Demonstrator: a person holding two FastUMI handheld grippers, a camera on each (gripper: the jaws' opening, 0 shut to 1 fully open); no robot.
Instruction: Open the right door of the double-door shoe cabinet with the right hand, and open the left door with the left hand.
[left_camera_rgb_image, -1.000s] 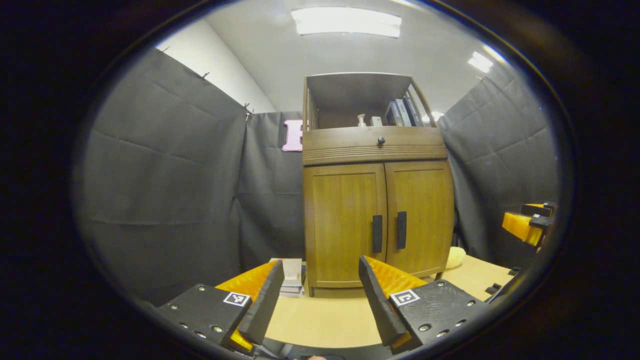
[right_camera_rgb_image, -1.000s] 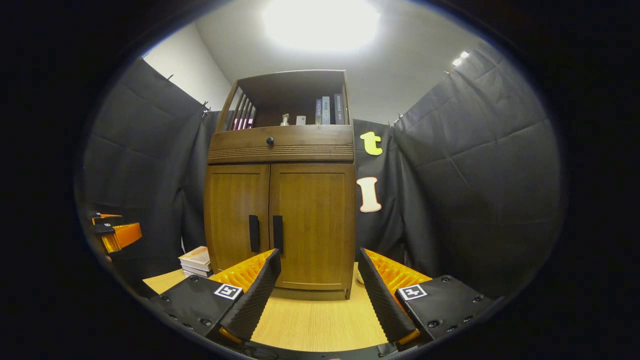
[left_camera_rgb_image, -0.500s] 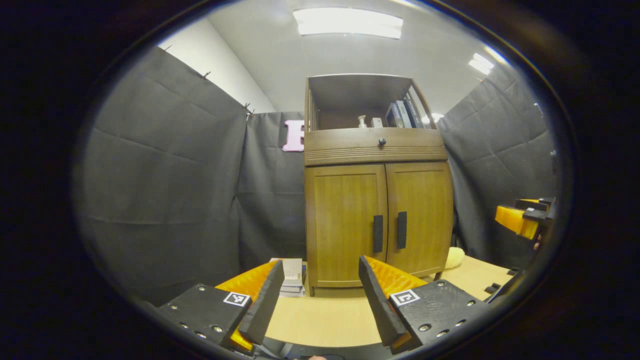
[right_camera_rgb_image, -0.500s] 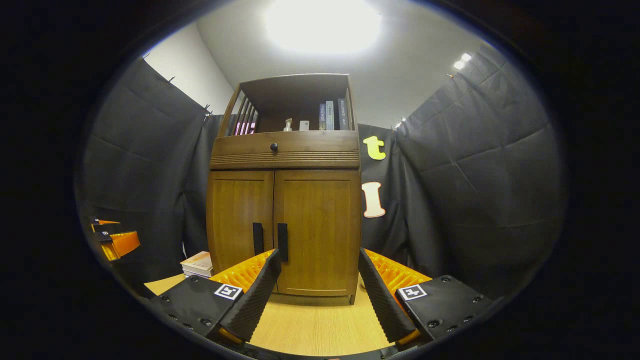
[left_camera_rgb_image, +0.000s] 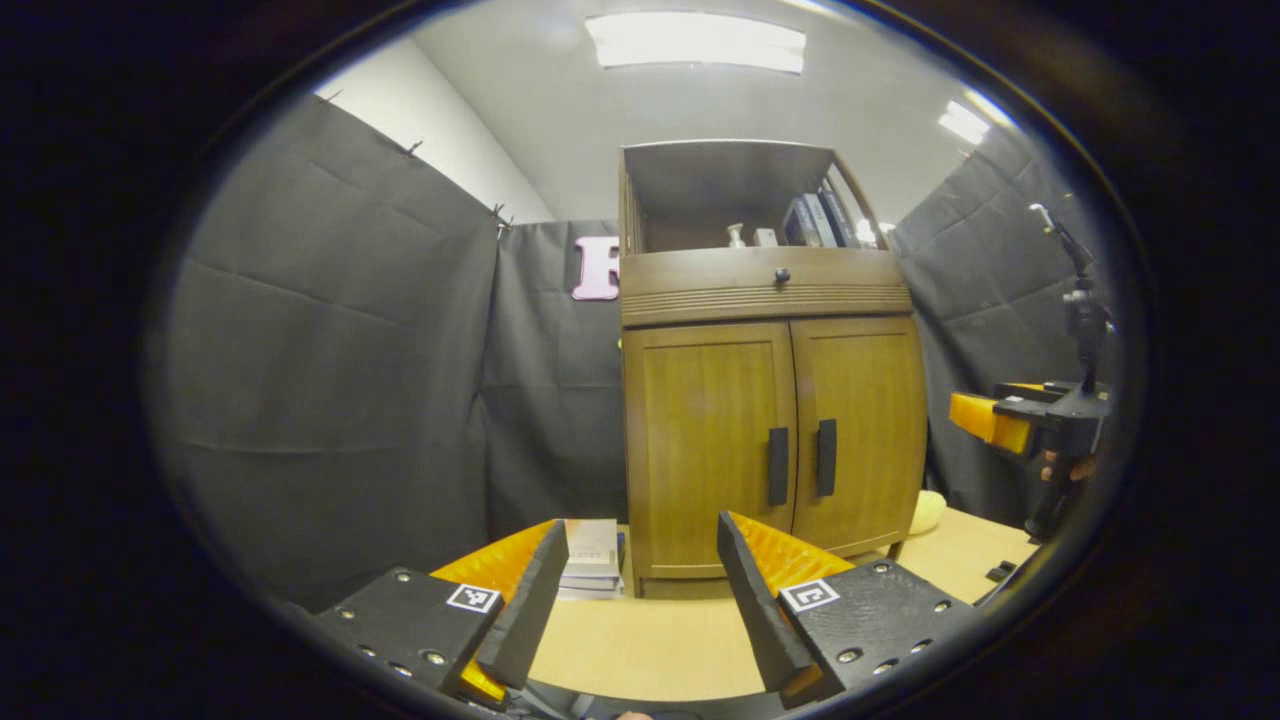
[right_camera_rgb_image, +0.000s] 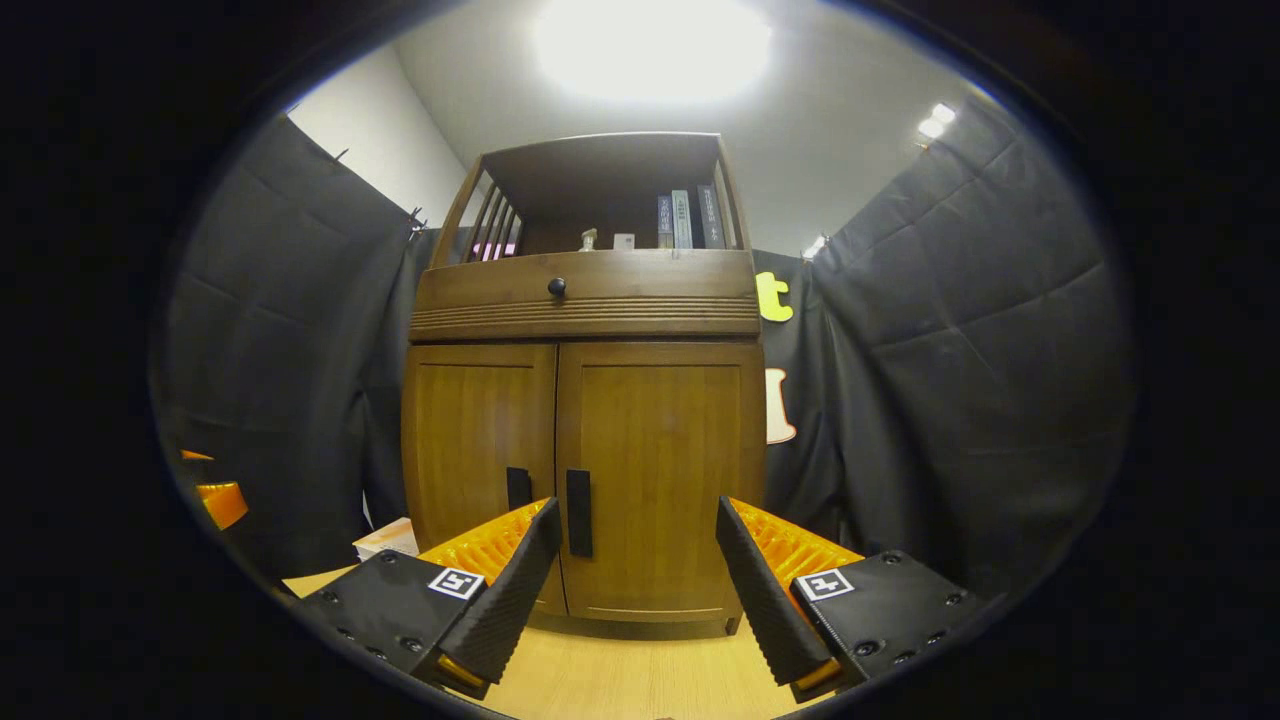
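A brown wooden shoe cabinet (left_camera_rgb_image: 770, 400) (right_camera_rgb_image: 585, 420) stands on a light wooden table, both doors closed. Its left door (left_camera_rgb_image: 708, 440) (right_camera_rgb_image: 478, 440) and right door (left_camera_rgb_image: 862, 420) (right_camera_rgb_image: 665, 470) each carry a black vertical handle near the middle seam: left handle (left_camera_rgb_image: 778, 466) (right_camera_rgb_image: 518, 487), right handle (left_camera_rgb_image: 826, 457) (right_camera_rgb_image: 579, 512). My left gripper (left_camera_rgb_image: 635, 590) is open, well short of the cabinet. My right gripper (right_camera_rgb_image: 635, 580) is open, closer to the right door, its left finger just below the handles. In the left gripper view, the right gripper (left_camera_rgb_image: 1010, 420) also appears at the right edge, held by a hand.
A drawer with a round knob (right_camera_rgb_image: 556, 287) sits above the doors, with books (right_camera_rgb_image: 685, 218) on the open shelf on top. A stack of books (left_camera_rgb_image: 592, 555) lies left of the cabinet and a yellow object (left_camera_rgb_image: 928, 511) to its right. Black cloth walls enclose the booth.
The right gripper has moved forward toward the cabinet, which now looks larger in its view. The left gripper has turned slightly, so the cabinet has shifted right in its view. Both stay open.
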